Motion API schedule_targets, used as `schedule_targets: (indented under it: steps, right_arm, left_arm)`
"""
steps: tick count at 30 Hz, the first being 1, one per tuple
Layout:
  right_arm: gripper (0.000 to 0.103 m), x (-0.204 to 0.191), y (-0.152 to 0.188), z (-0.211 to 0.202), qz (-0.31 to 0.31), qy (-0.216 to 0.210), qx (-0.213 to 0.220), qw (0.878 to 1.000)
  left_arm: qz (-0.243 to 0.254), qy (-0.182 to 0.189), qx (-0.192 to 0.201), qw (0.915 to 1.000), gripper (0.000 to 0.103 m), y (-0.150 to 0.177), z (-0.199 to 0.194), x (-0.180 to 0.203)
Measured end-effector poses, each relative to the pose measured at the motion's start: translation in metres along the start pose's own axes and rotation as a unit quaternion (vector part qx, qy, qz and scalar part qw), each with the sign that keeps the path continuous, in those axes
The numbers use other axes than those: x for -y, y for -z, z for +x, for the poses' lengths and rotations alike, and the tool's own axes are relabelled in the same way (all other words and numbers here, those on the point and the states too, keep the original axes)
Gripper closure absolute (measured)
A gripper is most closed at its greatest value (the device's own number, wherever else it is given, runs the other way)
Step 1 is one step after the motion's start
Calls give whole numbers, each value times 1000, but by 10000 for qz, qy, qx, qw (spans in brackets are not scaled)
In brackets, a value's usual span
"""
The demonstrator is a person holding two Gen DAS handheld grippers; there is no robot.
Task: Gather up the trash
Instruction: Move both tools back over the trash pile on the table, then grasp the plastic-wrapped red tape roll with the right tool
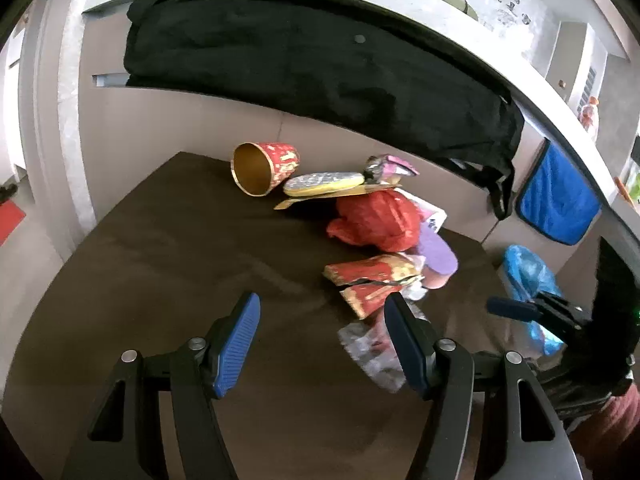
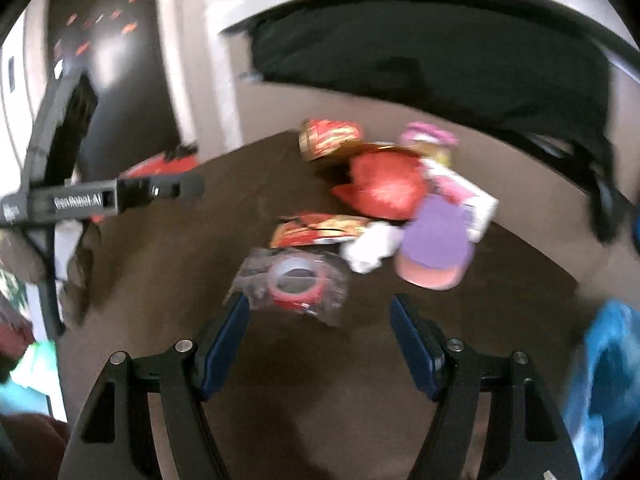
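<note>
Trash lies on a brown table (image 1: 160, 248): a tipped red-and-gold paper cup (image 1: 264, 168), a red plastic bag (image 1: 376, 220), a torn red-and-gold carton (image 1: 372, 280), a purple-lidded cup (image 1: 438, 256), and a clear wrapper with a red ring (image 2: 294, 280). My left gripper (image 1: 322, 340) is open and empty above the table, left of the wrapper (image 1: 372, 352). My right gripper (image 2: 320, 340) is open and empty just short of the wrapper. The right wrist view is blurred. Each gripper shows in the other's view, the right one (image 1: 516, 308) and the left one (image 2: 176, 188).
A black cloth (image 1: 320, 68) hangs over a grey partition behind the table. A blue plastic-lined bin (image 1: 528, 280) stands at the table's right edge; it also shows in the right wrist view (image 2: 608, 380). A blue pouch (image 1: 560, 200) hangs at right.
</note>
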State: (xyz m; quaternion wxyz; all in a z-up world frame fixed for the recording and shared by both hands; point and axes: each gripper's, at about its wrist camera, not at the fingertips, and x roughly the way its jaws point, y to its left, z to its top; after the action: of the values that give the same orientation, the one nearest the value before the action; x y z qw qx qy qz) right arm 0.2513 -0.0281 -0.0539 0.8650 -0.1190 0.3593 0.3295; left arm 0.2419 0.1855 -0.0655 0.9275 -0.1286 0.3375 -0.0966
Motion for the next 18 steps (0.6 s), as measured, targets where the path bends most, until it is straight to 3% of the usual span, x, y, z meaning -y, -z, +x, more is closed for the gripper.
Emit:
schedule_targets:
  steps: [5,9,15,17,18]
  right_arm:
    - [33,-10,-12,42,-322,-93,-283,9990]
    - [34,-8,-17,65,-194,46,-451,9988]
    - [32,-3,-12,82,-81,-91,-803,9967]
    - [38,-4,-13,80,-138,-58,-774,9969]
    - [47,-2,-13,77,-126,-41,-754,9971]
  left_arm:
    - [-179,-31,-1,9998,38,3,2,-19]
    - [-345,50,-57,9994,38,5,6,-29]
    - [-274,128,-49,9995,38,1,13,-26]
    - [-266,162,-66,9995,38,0,16,-25]
    - [-251,183,-91,9995,38,0,19,-22]
